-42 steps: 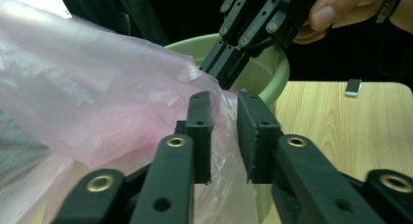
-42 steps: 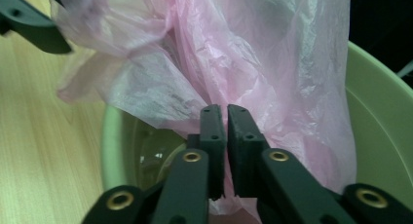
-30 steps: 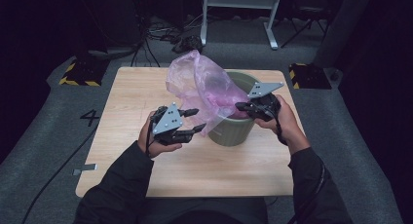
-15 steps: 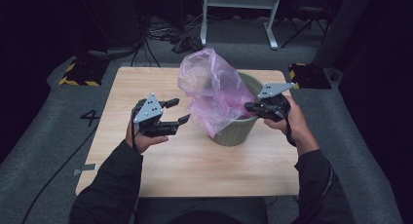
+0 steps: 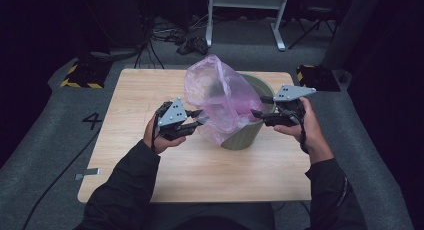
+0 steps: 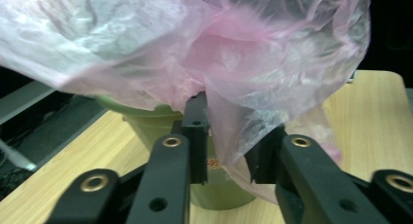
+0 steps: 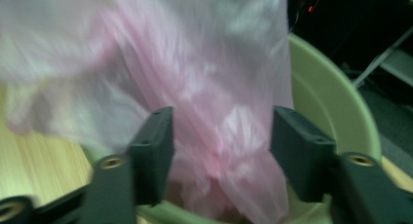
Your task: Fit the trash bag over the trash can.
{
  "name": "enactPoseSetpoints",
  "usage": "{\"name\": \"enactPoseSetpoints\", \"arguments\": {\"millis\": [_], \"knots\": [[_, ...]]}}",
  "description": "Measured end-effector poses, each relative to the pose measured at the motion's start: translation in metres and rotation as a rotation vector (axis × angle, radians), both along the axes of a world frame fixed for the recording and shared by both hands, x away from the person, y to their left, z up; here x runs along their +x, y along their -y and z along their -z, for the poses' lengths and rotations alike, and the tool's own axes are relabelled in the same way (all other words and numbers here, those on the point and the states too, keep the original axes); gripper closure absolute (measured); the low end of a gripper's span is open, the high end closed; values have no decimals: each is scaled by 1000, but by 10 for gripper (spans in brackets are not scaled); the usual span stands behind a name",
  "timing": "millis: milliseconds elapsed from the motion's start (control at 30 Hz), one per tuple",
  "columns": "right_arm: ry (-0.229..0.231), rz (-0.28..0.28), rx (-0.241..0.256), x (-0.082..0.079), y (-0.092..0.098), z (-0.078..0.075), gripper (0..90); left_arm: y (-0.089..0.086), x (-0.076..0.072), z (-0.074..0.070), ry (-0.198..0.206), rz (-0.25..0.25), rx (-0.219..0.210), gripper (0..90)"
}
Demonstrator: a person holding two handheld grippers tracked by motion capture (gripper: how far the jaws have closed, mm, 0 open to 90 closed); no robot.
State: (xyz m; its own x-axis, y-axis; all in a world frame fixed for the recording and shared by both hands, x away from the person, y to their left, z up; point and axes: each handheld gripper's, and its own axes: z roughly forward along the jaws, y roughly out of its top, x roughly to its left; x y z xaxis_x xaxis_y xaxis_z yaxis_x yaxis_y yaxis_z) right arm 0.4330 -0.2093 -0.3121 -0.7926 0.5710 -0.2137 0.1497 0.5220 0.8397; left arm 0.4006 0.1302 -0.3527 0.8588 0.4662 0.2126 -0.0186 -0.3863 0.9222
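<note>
A pink see-through plastic bag billows over a green bin at the middle of the wooden table. Its loose film hangs down the bin's left side. My left gripper is at the bag's left edge, open, and in the left gripper view a fold of the bag hangs between the jaws of that gripper. My right gripper is at the bin's right rim, open. In the right gripper view the bag fills the gap of that gripper, above the green rim.
The bin stands right of the table's centre. Bare wood lies in front of it and to its left. Beyond the table are floor cables, a white stand's legs and yellow-black striped blocks.
The bag has puffed up and settled lower over the bin's left side. My left gripper swung out to the left, then came back to the bag. My right gripper shifted slightly right.
</note>
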Motion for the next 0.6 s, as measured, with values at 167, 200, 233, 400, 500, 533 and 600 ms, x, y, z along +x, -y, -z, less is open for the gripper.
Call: {"name": "enactPoseSetpoints", "arguments": {"millis": [167,200,233,400,500,533,600], "knots": [[50,-42,62,-16,-11,-8,301,4,0,0,4,-12,-12,740],[58,-49,75,-19,-13,-9,300,5,0,0,3,-8,-11,743],[59,-57,86,-21,-16,-10,294,7,-1,0,7,-10,-10,743],[85,-139,87,-38,-32,-10,270,14,-4,1,20,-6,8,775],[99,-158,120,-49,-36,-9,269,17,-5,2,23,0,8,796],[102,-168,125,-52,-37,-8,268,19,-6,2,25,0,13,805],[103,-178,107,-59,-41,-6,262,21,-7,3,26,2,20,818]]}}
